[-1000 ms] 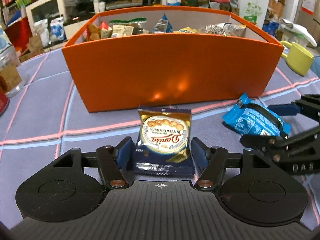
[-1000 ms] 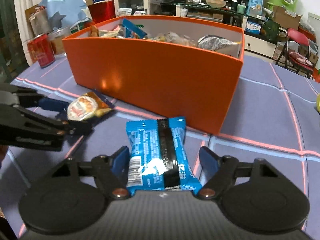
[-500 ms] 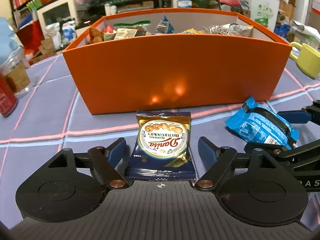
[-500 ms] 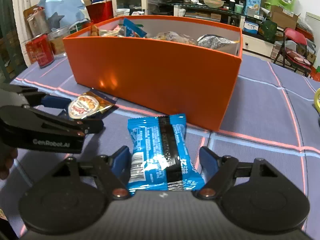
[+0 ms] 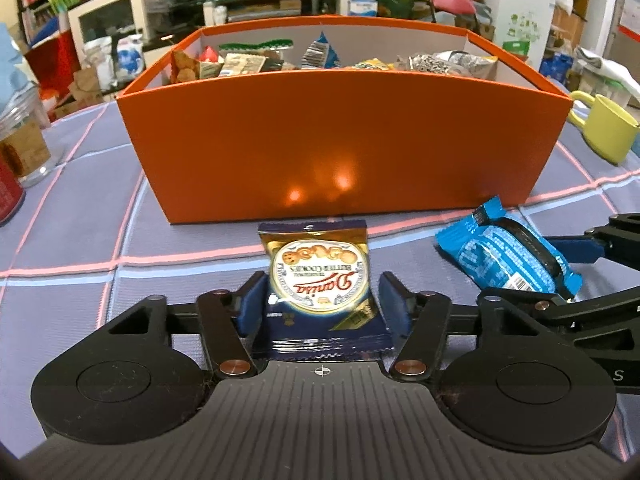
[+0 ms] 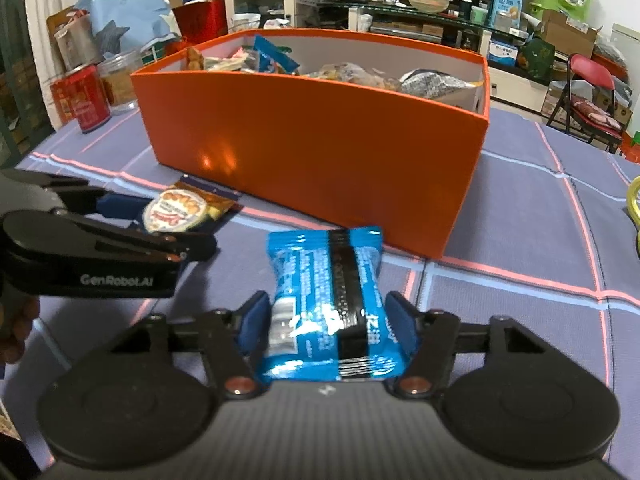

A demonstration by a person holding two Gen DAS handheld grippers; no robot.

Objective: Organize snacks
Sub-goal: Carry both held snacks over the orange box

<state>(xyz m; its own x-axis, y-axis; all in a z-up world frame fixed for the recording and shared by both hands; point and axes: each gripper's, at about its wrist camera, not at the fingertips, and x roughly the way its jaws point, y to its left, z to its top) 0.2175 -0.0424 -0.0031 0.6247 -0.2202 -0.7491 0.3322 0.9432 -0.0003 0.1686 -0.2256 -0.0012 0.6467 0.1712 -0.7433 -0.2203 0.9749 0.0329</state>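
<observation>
Left wrist view: left tool [image 5: 322, 304] just closed, clamped on cookie packet [image 5: 320, 280]; right tool [image 6: 330, 320], at 3 o'clock, just closed, clamps blue wafer packet [image 6: 326, 300].

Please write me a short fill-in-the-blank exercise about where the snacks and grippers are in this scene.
1. The left gripper is closed on the ____ packet.
2. The right gripper is closed on a packet coloured ____.
3. Both packets lie in front of the ____ box.
4. The mug beside the box is ____.

Missing words: cookie; blue; orange; yellow
</observation>
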